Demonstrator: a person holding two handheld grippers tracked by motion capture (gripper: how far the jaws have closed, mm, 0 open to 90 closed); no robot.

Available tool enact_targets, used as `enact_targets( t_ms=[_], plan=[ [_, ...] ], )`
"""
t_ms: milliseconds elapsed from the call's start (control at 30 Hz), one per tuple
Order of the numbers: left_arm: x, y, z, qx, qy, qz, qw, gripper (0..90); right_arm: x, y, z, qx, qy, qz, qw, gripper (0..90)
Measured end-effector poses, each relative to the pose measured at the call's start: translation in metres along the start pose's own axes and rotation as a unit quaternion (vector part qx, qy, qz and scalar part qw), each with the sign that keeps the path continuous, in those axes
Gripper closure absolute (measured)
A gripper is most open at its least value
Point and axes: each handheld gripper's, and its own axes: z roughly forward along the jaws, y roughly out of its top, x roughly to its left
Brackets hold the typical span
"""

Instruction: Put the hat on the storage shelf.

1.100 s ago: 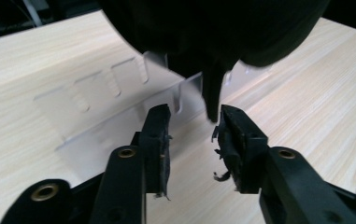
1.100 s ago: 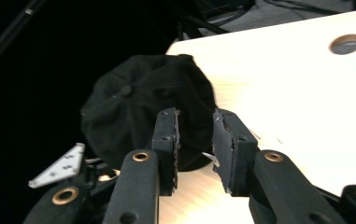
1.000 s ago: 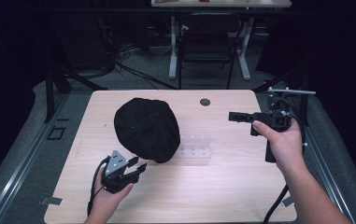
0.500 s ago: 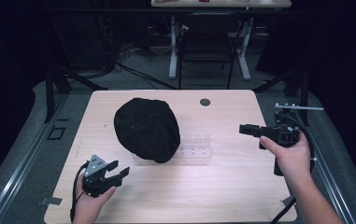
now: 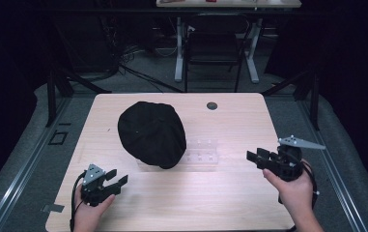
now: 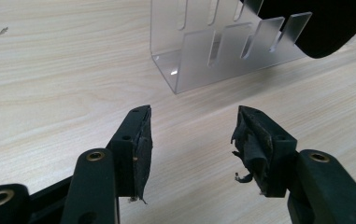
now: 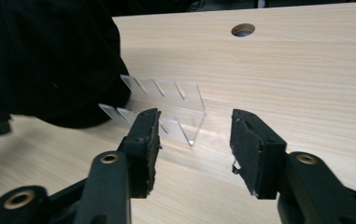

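A black cap (image 5: 152, 133) lies on the wooden table (image 5: 239, 193), draped over the left part of a clear acrylic slotted rack (image 5: 202, 150). My left gripper (image 5: 119, 182) rests near the table's front left, open and holding nothing; its view shows the clear rack (image 6: 222, 46) ahead with the cap's edge (image 6: 325, 23) at the upper right. Over at the table's right side, my right gripper (image 5: 253, 157) is open with nothing between its jaws, pointing left toward the rack (image 7: 166, 105) and the cap (image 7: 49, 60).
A round cable hole (image 5: 212, 105) sits near the table's far edge, and it appears again as a cable hole (image 7: 243, 30) in the right gripper view. Desk legs and a chair (image 5: 215, 48) stand beyond the table. Bare wood lies along the front between both grippers.
Both grippers have drawn back toward the table's near edge. The left one moved left and nearer; the right one lowered toward the right side. The cap and rack stayed put.
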Motion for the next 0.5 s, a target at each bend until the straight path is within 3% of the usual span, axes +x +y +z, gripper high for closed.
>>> enact_targets(
  t_ms=[100, 200, 300, 400, 500],
  plan=[
    [0.001, -0.002, 0.001, 0.002, 0.001, -0.001, 1.0, 46.6, 0.001, -0.019, 0.006, -0.005, -0.024, -0.029, 0.9993, 48.4],
    [0.002, -0.002, 0.001, -0.003, 0.0, -0.003, 1.0, 46.6, -0.001, -0.038, 0.014, -0.007, -0.035, -0.041, 0.9985, 45.7],
    [0.002, -0.003, 0.001, -0.001, -0.001, -0.004, 1.0, 46.4, -0.004, -0.055, 0.02, -0.006, -0.026, -0.028, 0.9993, 44.6],
    [0.003, -0.004, 0.003, 0.002, -0.003, -0.009, 1.0, 46.4, -0.009, -0.069, 0.024, -0.004, -0.032, -0.017, 0.9993, 44.3],
    [0.002, -0.005, 0.003, 0.002, -0.004, -0.008, 1.0, 46.4, -0.011, -0.081, 0.029, -0.002, -0.041, -0.028, 0.9987, 45.3]
  ],
)
